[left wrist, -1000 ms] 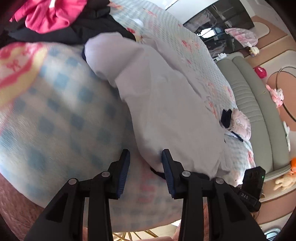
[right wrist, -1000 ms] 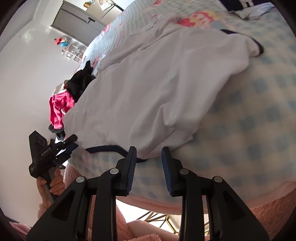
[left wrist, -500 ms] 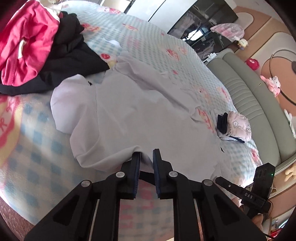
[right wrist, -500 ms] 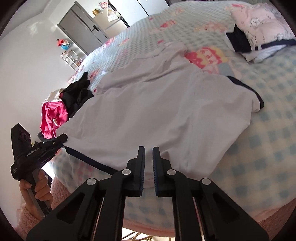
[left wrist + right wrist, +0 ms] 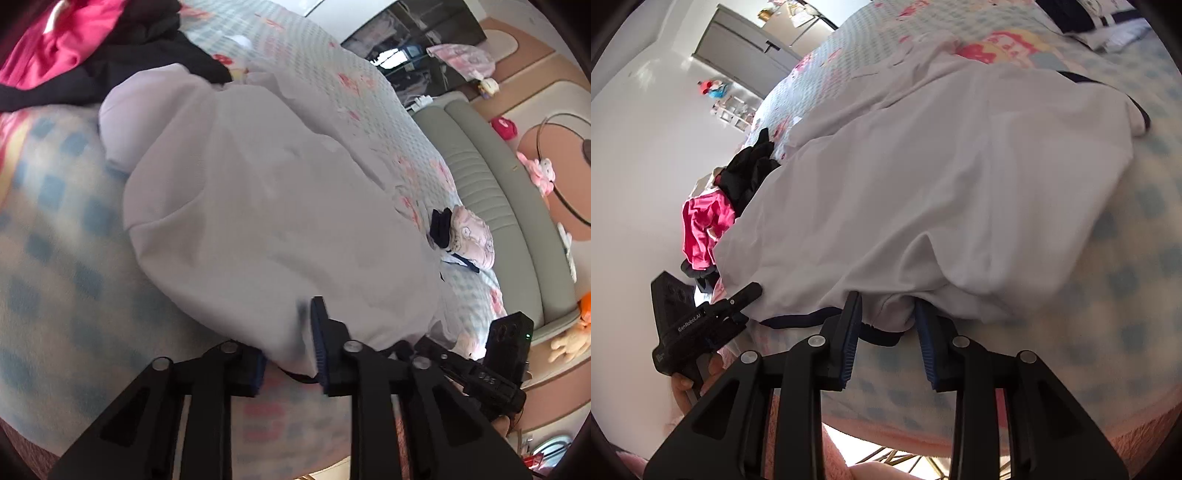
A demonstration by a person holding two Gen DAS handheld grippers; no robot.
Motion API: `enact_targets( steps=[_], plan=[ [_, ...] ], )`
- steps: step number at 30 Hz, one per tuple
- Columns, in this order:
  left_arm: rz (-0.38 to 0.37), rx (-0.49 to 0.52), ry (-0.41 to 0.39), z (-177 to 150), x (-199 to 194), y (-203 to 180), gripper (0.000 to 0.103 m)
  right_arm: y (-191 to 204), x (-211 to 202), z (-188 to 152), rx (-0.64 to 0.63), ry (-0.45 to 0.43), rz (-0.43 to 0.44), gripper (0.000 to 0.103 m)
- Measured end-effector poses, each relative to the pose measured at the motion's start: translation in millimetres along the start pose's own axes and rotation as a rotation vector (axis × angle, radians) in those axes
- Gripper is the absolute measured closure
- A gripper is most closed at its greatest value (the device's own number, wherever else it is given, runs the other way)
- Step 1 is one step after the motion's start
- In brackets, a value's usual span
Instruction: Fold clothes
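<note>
white shirt [image 5: 280,206] hem bunched in left gripper [image 5: 288,343]; right gripper [image 5: 888,332] parted around hem, grey door [image 5: 746,55] behind.

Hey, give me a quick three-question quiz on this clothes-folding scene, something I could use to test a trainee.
1. True or false: the pink garment lies on top of the white garment.
2. What colour is the trim on the white garment's hem? A red, B dark navy, C green.
3. What is between the jaws of the left gripper?
Key: 1 false: it sits off to one side, bunched with the black clothes. 2 B. 3 the white garment's hem; the jaws have just been closing on it.
</note>
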State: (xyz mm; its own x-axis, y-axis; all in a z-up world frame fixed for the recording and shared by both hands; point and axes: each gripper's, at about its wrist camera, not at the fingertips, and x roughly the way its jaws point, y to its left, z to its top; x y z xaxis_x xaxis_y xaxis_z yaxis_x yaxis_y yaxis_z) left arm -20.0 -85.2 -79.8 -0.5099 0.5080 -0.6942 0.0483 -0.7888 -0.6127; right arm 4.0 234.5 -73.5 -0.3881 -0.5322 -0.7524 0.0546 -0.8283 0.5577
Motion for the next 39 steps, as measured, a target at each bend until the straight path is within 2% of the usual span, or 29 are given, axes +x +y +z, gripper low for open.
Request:
enact_targets(
  steps=[2,8,14,16,19,21,22,24,25,26,28,32,33,34,35,37,38,39],
  plan=[
    [-0.003,0.022,-0.008,2.5,-3.8,-9.9,0.093,1.5,3.0,0.2,-0.022,0.010,-0.043,0.095],
    [0.003,0.082,-0.058,-0.8,-32.3,-31.5,0.096,18.9,-42.1,-10.3,-0.081,-0.094,-0.028,0.098],
    [-0.076,0.037,-0.089,-20.0,-55.4,-28.9,0.097,26.1,-72.3,-22.4,-0.095,-0.123,-0.004,0.100],
    [-0.031,0.022,-0.056,-24.5,-44.9,-22.7,0.097,18.7,-68.1,-24.1,-0.068,-0.098,-0.005,0.100],
    [0.041,-0.038,0.004,-28.6,-28.1,-4.7,0.097,2.2,-57.5,-25.6,-0.006,-0.049,-0.003,0.097],
    [0.048,-0.036,0.010,-32.3,-28.1,-0.1,0.096,-3.9,-55.3,-25.5,0.023,-0.046,-0.006,0.095],
    [0.043,-0.031,0.011,-32.5,-27.5,0.6,0.093,-3.9,-55.8,-25.1,0.020,-0.052,-0.017,0.091],
    [0.033,-0.020,0.013,-32.7,-26.3,1.9,0.078,-5.5,-56.4,-22.2,0.019,-0.064,-0.036,0.077],
    [0.028,-0.014,0.014,-32.8,-25.6,2.6,0.059,-8.2,-55.7,-20.1,0.027,-0.068,-0.047,0.068],
    [0.017,-0.018,0.015,-30.3,-23.0,4.8,0.053,-12.4,-54.4,-17.7,0.042,-0.067,-0.061,0.063],
    [0.016,-0.041,0.027,-22.7,-16.3,9.0,0.054,-27.1,-55.4,-14.3,0.105,-0.074,-0.105,0.062],
    [0.009,-0.016,0.041,-12.0,-13.9,10.9,0.055,-51.7,-72.0,-10.8,0.175,-0.102,-0.106,0.060],
    [0.006,-0.033,0.045,-11.1,-11.1,13.4,0.055,-54.9,-72.4,-9.1,0.175,-0.100,-0.100,0.056],
    [0.002,-0.045,0.051,-11.4,-6.9,13.4,0.055,-57.7,-71.7,-7.4,0.177,-0.098,-0.090,0.047],
    [-0.002,-0.056,0.057,-11.8,-2.7,13.3,0.055,-59.8,-69.0,-5.6,0.177,-0.093,-0.065,0.043],
    [-0.009,-0.079,0.069,-12.7,5.8,13.0,0.055,-62.7,-57.8,-1.7,0.187,-0.077,-0.005,0.043],
    [0.018,-0.061,0.066,-13.2,7.4,8.0,0.056,-63.8,-50.2,-0.3,0.193,-0.068,0.012,0.045],
    [0.044,-0.041,0.058,-13.1,7.5,2.1,0.058,-63.7,-43.3,0.4,0.191,-0.057,0.001,0.052]
  ],
)
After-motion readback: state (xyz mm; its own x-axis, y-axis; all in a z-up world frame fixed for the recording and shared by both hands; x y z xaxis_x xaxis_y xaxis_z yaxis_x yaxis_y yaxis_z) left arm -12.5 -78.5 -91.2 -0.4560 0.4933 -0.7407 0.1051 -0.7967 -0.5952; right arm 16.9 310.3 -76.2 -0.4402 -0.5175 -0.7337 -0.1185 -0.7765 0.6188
